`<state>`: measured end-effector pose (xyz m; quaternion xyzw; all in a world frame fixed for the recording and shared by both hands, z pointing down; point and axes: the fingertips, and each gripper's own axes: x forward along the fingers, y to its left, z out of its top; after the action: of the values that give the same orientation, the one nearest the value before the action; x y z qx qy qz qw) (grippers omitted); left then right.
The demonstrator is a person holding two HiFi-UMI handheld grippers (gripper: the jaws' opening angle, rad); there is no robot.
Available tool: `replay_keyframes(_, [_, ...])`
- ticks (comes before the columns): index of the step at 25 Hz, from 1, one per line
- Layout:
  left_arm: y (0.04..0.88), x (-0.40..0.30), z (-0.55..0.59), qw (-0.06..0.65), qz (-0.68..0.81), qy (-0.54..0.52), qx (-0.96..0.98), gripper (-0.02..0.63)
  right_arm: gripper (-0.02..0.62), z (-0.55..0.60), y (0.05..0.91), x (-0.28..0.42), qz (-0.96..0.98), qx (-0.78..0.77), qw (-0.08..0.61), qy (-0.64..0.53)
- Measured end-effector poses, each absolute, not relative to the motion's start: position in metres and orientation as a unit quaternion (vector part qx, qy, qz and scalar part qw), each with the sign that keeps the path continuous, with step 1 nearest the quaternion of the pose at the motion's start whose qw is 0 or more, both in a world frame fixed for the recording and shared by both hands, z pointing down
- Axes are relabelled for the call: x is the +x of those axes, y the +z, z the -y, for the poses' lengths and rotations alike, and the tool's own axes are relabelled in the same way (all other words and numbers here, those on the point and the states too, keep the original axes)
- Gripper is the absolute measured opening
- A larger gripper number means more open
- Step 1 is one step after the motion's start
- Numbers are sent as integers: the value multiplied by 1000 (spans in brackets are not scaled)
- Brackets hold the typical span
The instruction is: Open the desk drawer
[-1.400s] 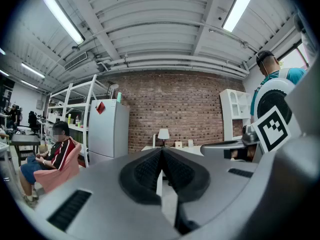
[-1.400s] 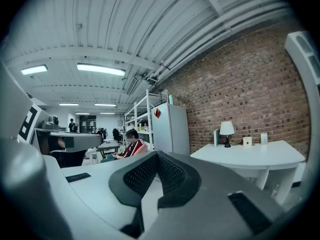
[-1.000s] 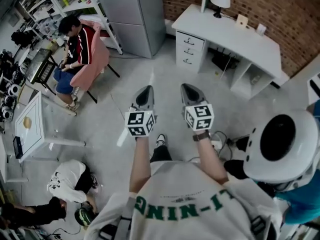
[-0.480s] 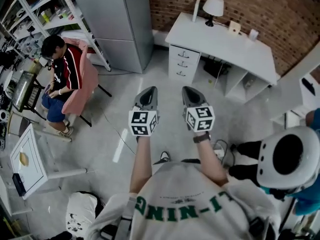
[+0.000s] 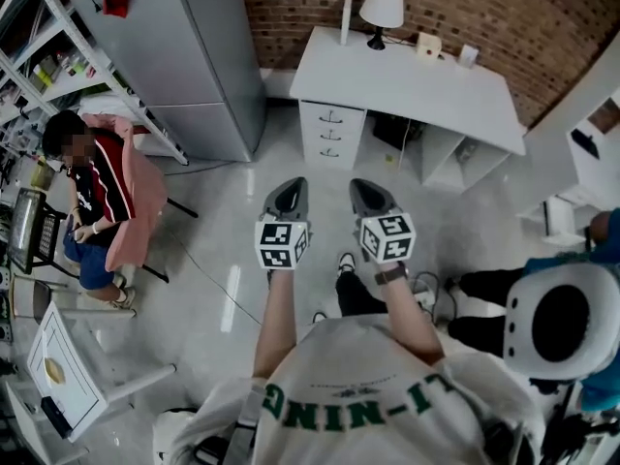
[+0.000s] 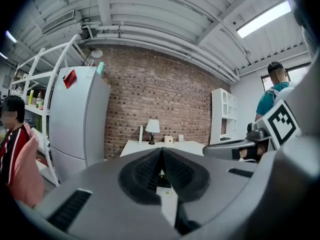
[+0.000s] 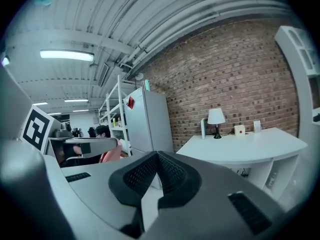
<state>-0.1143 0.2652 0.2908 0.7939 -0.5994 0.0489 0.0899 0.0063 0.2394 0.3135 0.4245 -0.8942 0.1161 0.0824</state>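
Observation:
The white desk [image 5: 417, 80] stands against the brick wall, with a stack of three drawers [image 5: 331, 134] under its left end, all pushed in. My left gripper [image 5: 290, 186] and right gripper [image 5: 360, 186] are held side by side over the floor. Both point toward the desk and are well short of it. In the left gripper view the left gripper [image 6: 161, 151] has its jaws together with nothing in them, and the desk [image 6: 137, 146] lies far ahead. The right gripper [image 7: 157, 155] is also shut and empty, with the desk [image 7: 245, 144] ahead to the right.
A grey fridge [image 5: 184, 56] stands left of the desk, with white shelving [image 5: 58, 37] beyond it. A table lamp [image 5: 381, 8] sits on the desk. One person sits in a pink chair [image 5: 92, 192] at left. Another, in a white helmet [image 5: 562, 327], stands close on my right. Cables [image 5: 426, 284] lie on the floor.
I have walked toward the desk: it and the drawers have shifted toward the middle of the head view, and the seated person has slid left. Both grippers stay shut and side by side.

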Motion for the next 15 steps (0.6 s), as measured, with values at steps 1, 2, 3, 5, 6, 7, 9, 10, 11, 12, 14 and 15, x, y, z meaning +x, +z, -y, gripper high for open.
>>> replay_keyframes(1, [293, -113, -250, 93, 597, 47, 796, 2, 2, -225, 314, 8, 893, 427, 79, 118])
replay_keyframes(2, [295, -111, -233, 96, 594, 44, 797, 2, 2, -208, 315, 9, 892, 430, 73, 121])
replay_keyframes(3, [297, -110, -215, 99, 592, 43, 798, 2, 2, -189, 314, 11, 890, 433, 67, 124])
replay_keyframes(5, [298, -106, -177, 97, 589, 48, 800, 2, 2, -151, 312, 13, 888, 437, 55, 127])
replay_keyframes(6, [298, -103, -160, 94, 588, 51, 801, 2, 2, -133, 310, 15, 889, 438, 51, 127])
replay_keyframes(7, [296, -100, -143, 91, 588, 52, 802, 2, 2, -116, 307, 15, 890, 437, 47, 125])
replay_keyframes(9, [294, -96, -112, 90, 589, 52, 802, 2, 2, -84, 301, 17, 891, 435, 41, 122])
replay_keyframes(10, [293, -93, -98, 90, 587, 56, 803, 2, 2, -71, 299, 19, 892, 434, 40, 121])
replay_keyframes(11, [294, -89, -87, 91, 584, 60, 804, 2, 2, -60, 300, 21, 892, 434, 42, 121])
replay_keyframes(12, [297, -84, -77, 94, 581, 64, 806, 2, 2, -51, 304, 25, 892, 433, 46, 124])
replay_keyframes(14, [307, -77, -59, 104, 579, 70, 806, 2, 2, -34, 319, 33, 889, 433, 54, 134])
replay_keyframes(15, [313, -76, -50, 109, 580, 74, 804, 2, 2, -25, 326, 36, 887, 435, 57, 141])
